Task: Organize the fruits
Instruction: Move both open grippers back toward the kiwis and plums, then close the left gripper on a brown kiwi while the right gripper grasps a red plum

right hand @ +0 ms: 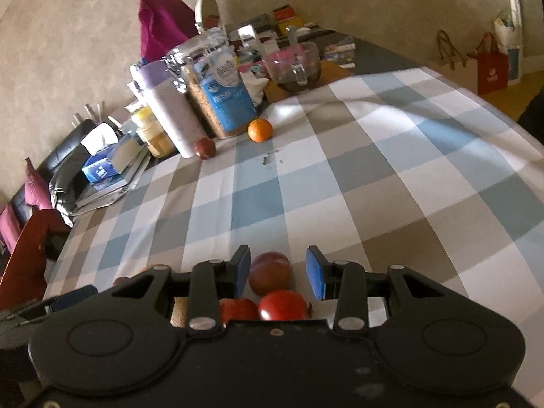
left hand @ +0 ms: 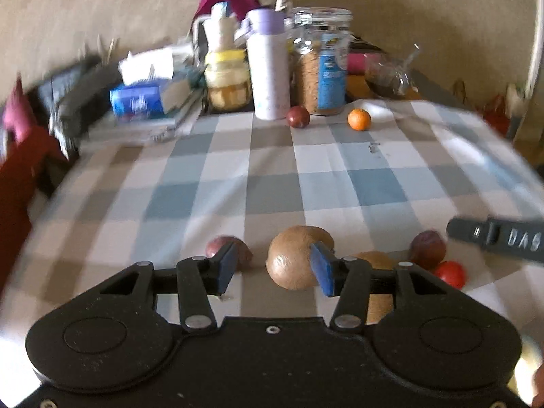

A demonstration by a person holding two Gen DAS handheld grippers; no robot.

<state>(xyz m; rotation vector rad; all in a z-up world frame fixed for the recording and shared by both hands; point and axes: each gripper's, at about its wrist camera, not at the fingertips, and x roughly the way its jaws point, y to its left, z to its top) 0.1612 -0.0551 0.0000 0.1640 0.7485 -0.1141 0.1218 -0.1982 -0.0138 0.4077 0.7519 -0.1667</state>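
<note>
Checked cloth in grey, blue and white covers the tabletop (left hand: 272, 176); beige wall behind.

Far edge, clutter: white bottle with lilac cap (left hand: 267, 64), glass jar with blue label (left hand: 321, 64), yellow-lidded jar (left hand: 227, 80), blue tissue box (left hand: 137, 100), glass mug (right hand: 294, 66).

Fruit, far edge: one dark red plum (left hand: 298, 117) touching the foot of the white bottle; one orange mandarin (left hand: 359, 119) just beside the blue-label jar.

Fruit, near edge: brown kiwi (left hand: 299, 258), fuzzy, oval; second kiwi (left hand: 377, 261) partly hidden behind the gripper; purplish plum (left hand: 227, 246) to the left; another plum (left hand: 427, 249) to the right, touching a red tomato (left hand: 450, 273). Right wrist view shows a plum (right hand: 270, 273) with two red tomatoes (right hand: 282, 304) just in front of it.

Left gripper (left hand: 275, 268): held low, level, pointing along the tabletop. Jaws parted wide, grasping nothing; right pad overlaps the brown kiwi in view, contact cannot be told.

Right gripper (right hand: 278, 270): low over the near edge, tilted slightly left. Jaws released, wide apart, plum between them, not clamped.
</note>
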